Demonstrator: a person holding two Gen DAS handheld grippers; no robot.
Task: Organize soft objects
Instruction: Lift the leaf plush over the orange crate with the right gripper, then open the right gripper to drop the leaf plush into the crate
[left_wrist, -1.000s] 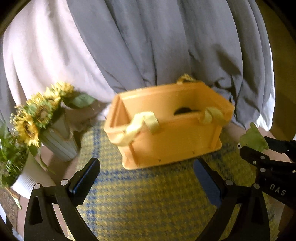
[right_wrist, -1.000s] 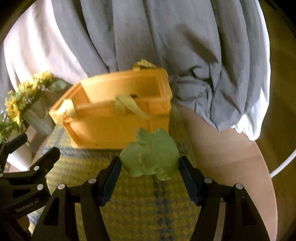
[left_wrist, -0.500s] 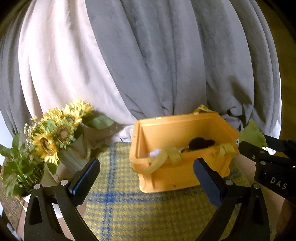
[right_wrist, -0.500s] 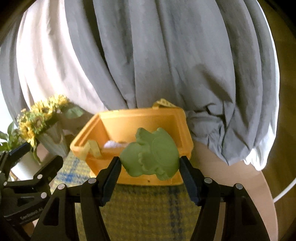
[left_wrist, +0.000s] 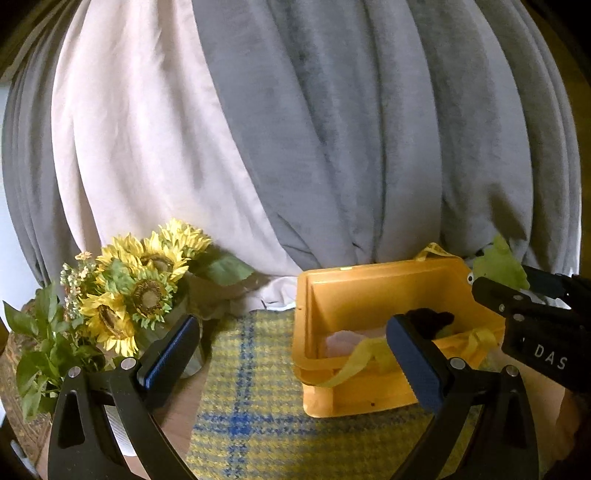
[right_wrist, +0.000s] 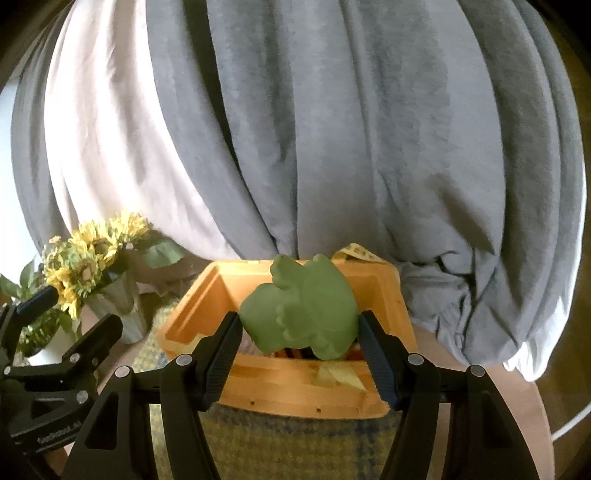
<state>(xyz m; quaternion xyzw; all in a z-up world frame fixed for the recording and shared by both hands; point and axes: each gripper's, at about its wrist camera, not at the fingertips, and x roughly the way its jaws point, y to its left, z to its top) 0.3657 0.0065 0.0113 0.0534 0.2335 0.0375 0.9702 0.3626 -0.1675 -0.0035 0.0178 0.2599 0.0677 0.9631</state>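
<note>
- Right gripper (right_wrist: 299, 350) fingers pinching a green frog plush (right_wrist: 301, 314), held above the open orange bin (right_wrist: 258, 384).
- Left gripper (left_wrist: 291, 354) fingers spread, holding nothing.
- White "DAS" lettering legible on right gripper's side in left wrist view.
- Sunflowers (left_wrist: 140, 284) left of bin.

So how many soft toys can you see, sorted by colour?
Green: 1, the frog toy held in the right gripper.
Black: 1, the toy in the yellow box.
Pink: 1, something soft in the box.
Total: 3.
</note>
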